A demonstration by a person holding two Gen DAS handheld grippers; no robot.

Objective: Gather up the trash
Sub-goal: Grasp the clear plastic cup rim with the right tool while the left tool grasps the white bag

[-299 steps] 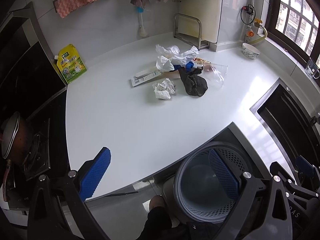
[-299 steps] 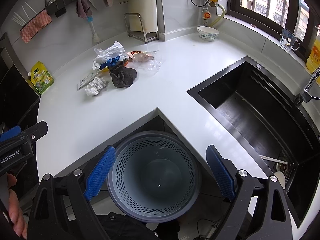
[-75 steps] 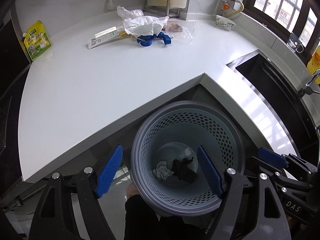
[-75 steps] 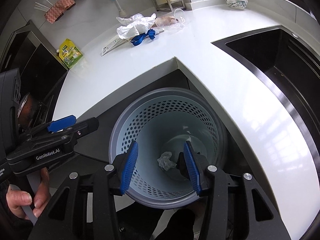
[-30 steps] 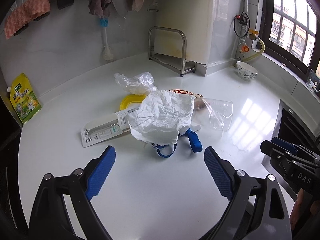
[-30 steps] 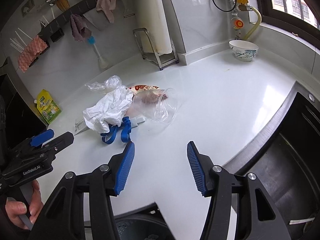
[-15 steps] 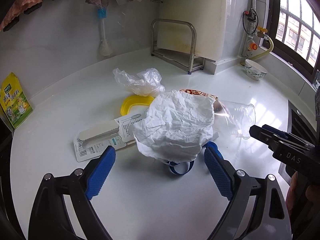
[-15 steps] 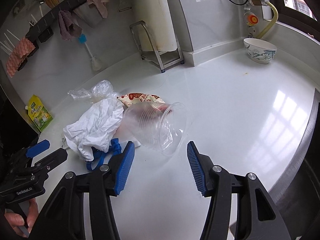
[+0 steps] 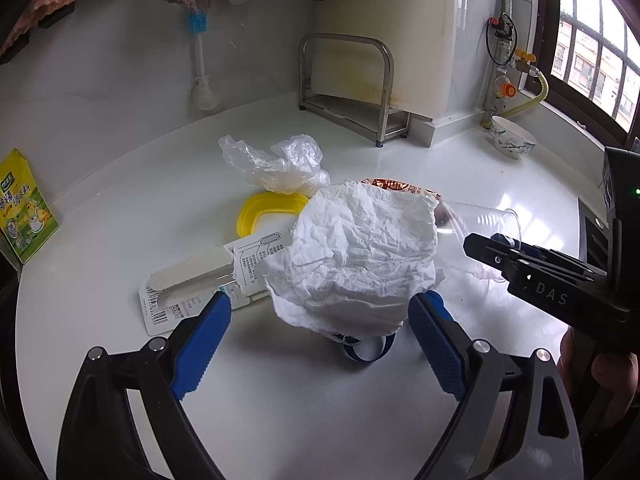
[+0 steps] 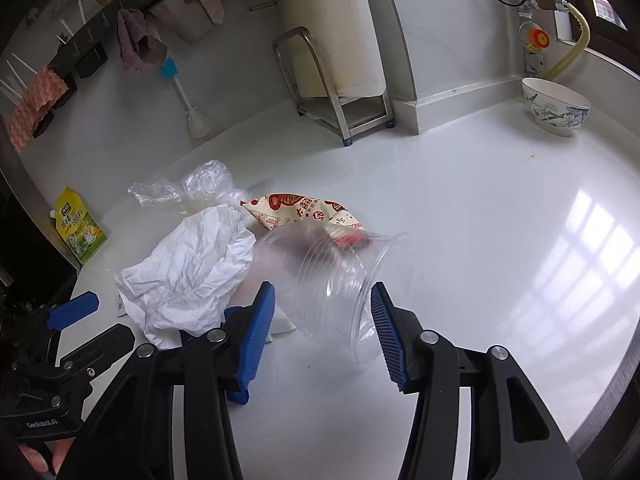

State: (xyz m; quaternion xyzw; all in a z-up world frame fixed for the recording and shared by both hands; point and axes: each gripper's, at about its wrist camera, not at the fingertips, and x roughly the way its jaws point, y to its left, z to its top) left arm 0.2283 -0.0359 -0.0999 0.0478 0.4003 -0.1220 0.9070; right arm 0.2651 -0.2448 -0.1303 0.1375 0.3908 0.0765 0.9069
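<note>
Trash lies in a pile on the white counter. A crumpled white paper [image 9: 356, 256] sits between the open fingers of my left gripper [image 9: 320, 320]; it also shows in the right wrist view [image 10: 192, 268]. Under it lies a blue strap [image 9: 366, 350]. A clear plastic cup [image 10: 332, 280] lies on its side between the open fingers of my right gripper [image 10: 322, 312], not pinched. Behind are a red printed snack bag [image 10: 300, 212], a clear plastic bag [image 9: 276, 164], a yellow lid [image 9: 268, 212] and a flat white package [image 9: 200, 280].
A green-yellow pouch [image 9: 24, 208] stands at the left wall. A metal rack [image 9: 352, 88] and a bottle brush [image 9: 202, 72] stand at the back. A patterned bowl [image 10: 556, 106] sits at the far right. The sink edge [image 9: 592, 236] is at the right.
Both grippers have moved forward onto the pile. The paper now sits between the left fingers and the cup between the right fingers. Both stay open.
</note>
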